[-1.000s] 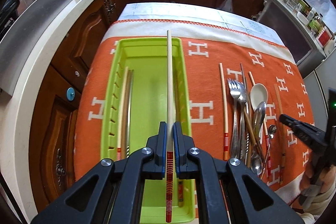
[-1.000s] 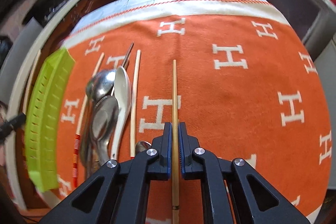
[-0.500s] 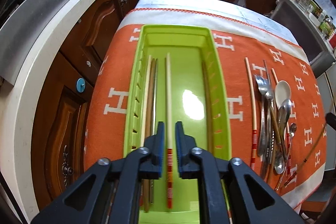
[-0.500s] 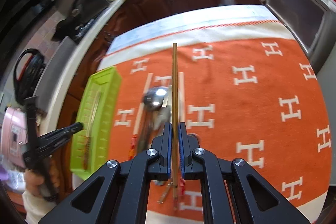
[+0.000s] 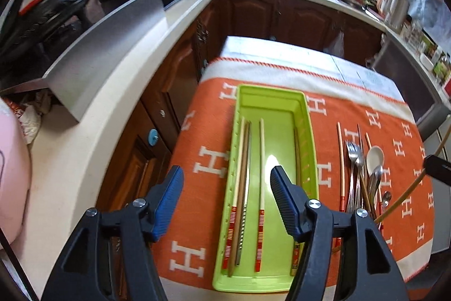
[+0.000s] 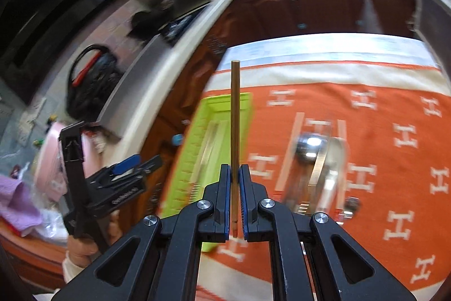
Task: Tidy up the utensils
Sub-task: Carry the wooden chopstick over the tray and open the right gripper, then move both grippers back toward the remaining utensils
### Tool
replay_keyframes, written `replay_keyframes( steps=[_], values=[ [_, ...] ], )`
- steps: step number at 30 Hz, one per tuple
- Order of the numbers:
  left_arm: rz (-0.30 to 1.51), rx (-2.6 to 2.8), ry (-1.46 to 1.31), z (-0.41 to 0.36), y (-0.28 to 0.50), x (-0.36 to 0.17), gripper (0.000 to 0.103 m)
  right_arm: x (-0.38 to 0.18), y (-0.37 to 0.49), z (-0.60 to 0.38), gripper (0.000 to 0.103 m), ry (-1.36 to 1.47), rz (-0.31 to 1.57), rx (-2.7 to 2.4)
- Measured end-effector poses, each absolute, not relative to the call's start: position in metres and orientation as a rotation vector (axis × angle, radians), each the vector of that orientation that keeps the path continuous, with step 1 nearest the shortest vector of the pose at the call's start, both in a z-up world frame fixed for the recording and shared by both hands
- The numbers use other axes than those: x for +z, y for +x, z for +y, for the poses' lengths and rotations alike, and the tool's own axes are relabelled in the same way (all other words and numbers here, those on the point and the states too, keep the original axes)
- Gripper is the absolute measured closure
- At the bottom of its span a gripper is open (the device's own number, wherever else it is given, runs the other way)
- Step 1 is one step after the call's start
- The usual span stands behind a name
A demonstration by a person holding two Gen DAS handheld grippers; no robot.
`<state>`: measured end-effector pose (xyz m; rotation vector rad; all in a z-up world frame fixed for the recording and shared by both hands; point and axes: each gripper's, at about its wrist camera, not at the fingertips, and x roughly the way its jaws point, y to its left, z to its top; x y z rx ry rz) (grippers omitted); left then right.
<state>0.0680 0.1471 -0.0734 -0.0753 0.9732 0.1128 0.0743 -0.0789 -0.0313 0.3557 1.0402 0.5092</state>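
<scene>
A lime green tray (image 5: 307,137) lies on the orange cloth (image 5: 197,160) with several chopsticks in it, one pale with a red-striped end (image 5: 261,174). My left gripper (image 5: 225,182) is open and empty, raised above the tray's near end. My right gripper (image 6: 234,177) is shut on a brown chopstick (image 6: 235,109) and holds it in the air, pointing over the tray (image 6: 197,131). That chopstick also shows at the right edge of the left wrist view (image 5: 406,193). Loose forks, spoons and chopsticks (image 5: 363,174) lie on the cloth right of the tray.
The table's left edge borders a cream countertop (image 5: 112,103) with a steel panel (image 5: 107,47). Dark wooden cabinets (image 5: 282,16) stand behind the table. The left gripper and the hand holding it show in the right wrist view (image 6: 107,182).
My left gripper has opened, left the red-striped chopstick in the tray, and pulled back and up. My right gripper has carried the brown chopstick left, over the tray.
</scene>
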Motion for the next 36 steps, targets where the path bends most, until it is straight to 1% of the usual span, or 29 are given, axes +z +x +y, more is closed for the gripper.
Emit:
replay_keyframes(
  steps=[4, 8, 14, 22, 24, 27, 28, 36],
  values=[
    [0.954, 0.141, -0.094, 0.159, 0.062, -0.07, 0.035, -0.021, 0.082, -0.035, 0.097, 0.311, 1.063, 0.571],
    [0.959, 0.159, -0.13, 0.173, 0.058, -0.074, 0.035, -0.027, 0.095, -0.003, 0.097, 0.317, 1.13, 0.619],
    [0.956, 0.189, -0.163, 0.189, 0.057, -0.081, 0.035, -0.019, 0.105, 0.026, 0.098, 0.259, 1.116, 0.638],
    [0.963, 0.198, -0.169, 0.193, 0.058, -0.088, 0.035, -0.061, 0.134, 0.065, 0.097, 0.177, 1.228, 0.591],
    [0.963, 0.204, -0.164, 0.194, 0.058, -0.089, 0.035, -0.07, 0.14, 0.068, 0.095, 0.175, 1.231, 0.559],
    [0.963, 0.208, -0.159, 0.194, 0.058, -0.089, 0.035, -0.079, 0.146, 0.065, 0.083, 0.188, 1.236, 0.539],
    [0.965, 0.208, -0.157, 0.194, 0.058, -0.089, 0.035, -0.081, 0.146, 0.062, 0.082, 0.194, 1.237, 0.535],
    [0.983, 0.177, -0.146, 0.182, 0.063, -0.094, 0.035, -0.08, 0.135, 0.03, 0.081, 0.169, 1.205, 0.489]
  ],
)
